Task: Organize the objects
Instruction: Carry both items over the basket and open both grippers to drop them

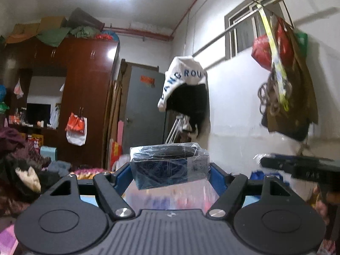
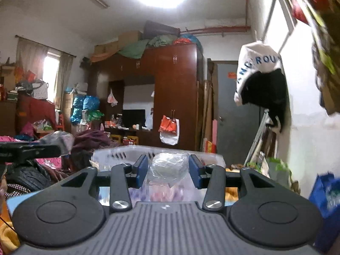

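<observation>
Gleaming clear wrap around dark package point(image 1: 169, 165)

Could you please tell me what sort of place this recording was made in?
Probably a cluttered bedroom or living room at home: a big wooden wardrobe piled with bundles, heaps of clothes, and bags hung on the wall.

The dark packet point(image 1: 169, 165) hides its own lower edge behind the left claw's point(image 1: 170, 170) blue pads. The hanging bags point(image 1: 282, 80) are motion-blurred. The blue bag point(image 2: 326, 208) is blurred and cut off by the right edge. The wrapped bundle's point(image 2: 167, 167) contents cannot be made out.
</observation>
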Action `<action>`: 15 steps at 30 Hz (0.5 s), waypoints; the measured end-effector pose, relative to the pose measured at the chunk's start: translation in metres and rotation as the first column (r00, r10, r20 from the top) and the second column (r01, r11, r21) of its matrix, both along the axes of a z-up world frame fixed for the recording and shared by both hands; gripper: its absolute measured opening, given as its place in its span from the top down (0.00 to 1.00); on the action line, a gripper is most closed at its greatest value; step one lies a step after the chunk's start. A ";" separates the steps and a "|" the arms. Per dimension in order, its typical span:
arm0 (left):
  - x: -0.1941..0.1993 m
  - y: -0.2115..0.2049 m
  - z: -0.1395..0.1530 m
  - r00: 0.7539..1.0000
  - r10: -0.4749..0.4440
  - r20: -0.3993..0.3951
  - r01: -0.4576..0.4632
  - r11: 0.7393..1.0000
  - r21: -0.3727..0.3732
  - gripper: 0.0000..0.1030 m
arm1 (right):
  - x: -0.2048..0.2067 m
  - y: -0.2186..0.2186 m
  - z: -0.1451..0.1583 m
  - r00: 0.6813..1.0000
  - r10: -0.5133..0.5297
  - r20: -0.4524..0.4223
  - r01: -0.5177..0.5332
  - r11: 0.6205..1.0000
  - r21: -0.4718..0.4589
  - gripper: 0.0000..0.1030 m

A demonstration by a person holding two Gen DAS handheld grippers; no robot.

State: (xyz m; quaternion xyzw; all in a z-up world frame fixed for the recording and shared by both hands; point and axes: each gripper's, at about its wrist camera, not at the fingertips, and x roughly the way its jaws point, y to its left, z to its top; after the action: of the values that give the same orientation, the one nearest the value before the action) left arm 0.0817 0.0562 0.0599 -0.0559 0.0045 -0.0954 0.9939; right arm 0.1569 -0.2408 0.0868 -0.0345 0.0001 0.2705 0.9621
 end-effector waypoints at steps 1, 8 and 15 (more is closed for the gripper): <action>0.012 -0.001 0.008 1.000 -0.001 -0.003 0.001 1.000 -0.003 0.24 | 0.010 0.005 0.007 1.000 0.007 -0.003 -0.007 1.000 -0.012 0.56; 0.121 -0.016 0.034 0.983 0.071 -0.169 -0.069 0.997 0.018 0.24 | 0.091 0.043 0.031 0.996 -0.053 -0.067 0.047 0.994 -0.095 0.56; 0.167 -0.039 0.014 0.952 0.105 -0.286 -0.057 0.984 0.170 0.17 | 0.117 0.059 0.015 0.989 -0.058 -0.136 0.038 0.989 -0.143 0.08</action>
State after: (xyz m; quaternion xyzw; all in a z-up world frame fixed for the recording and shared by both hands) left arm 0.2485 0.0172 0.0736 0.0103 0.1576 -0.0445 0.9864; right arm 0.2735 -0.1820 0.1016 -0.0828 0.0872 0.2484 0.9612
